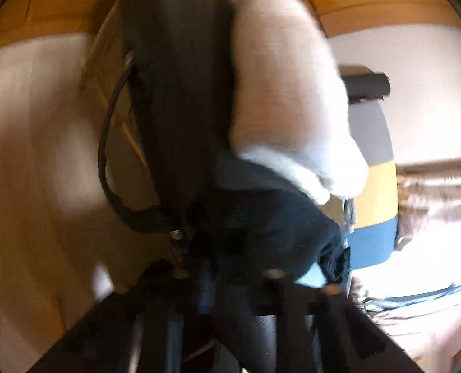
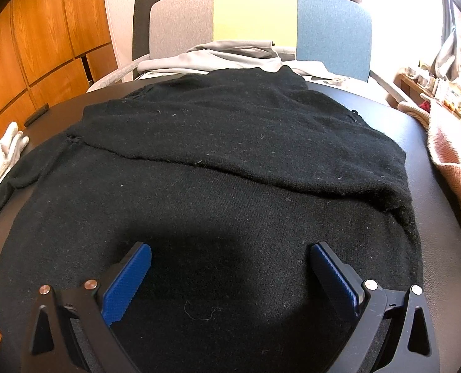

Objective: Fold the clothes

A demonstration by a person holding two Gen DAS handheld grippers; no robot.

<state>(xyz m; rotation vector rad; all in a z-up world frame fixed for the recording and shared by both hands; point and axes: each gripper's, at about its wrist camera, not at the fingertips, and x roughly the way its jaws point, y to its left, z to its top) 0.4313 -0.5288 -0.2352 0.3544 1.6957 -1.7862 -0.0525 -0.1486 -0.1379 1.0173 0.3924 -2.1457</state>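
A: Black knit: the sweater [image 2: 230,186] lies flat on the dark worktop [image 2: 448,217], directly ahead of and beneath the right gripper [image 2: 230,267]. One fold is already in it; the folded edge runs slantwise, from far-left to near-right.

B: Right gripper state?

A: Jaws spread wide, blue pads [image 2: 127,283] facing each other, nothing between them but the cloth below. Cannot tell whether the pads touch the knit or hang just over it.

B: Long axis of the sweater?

A: Roughly left to right across the right wrist view, as it lies now. The unfolded near part is under the gripper; a sleeve trails off at the left edge beside a white cloth [image 2: 3,158].

B: Left gripper?

A: Left wrist view is badly blurred. Dark cloth [image 1: 261,227] and a white cloth [image 1: 286,93] fill the frame close to the camera. The left gripper [image 1: 239,304] seems to have dark cloth about it, but I cannot tell whether the jaws are closed.

B: Which is nearer for the next fold?

A: Judgement: the right, sitting over the near hem. The left's place relative to the sweater is not readable.

B: Any writing?

A: None legible. Behind: chair [image 2: 261,15] in grey, yellow, blue panels, grey garment [image 2: 224,56] on it.
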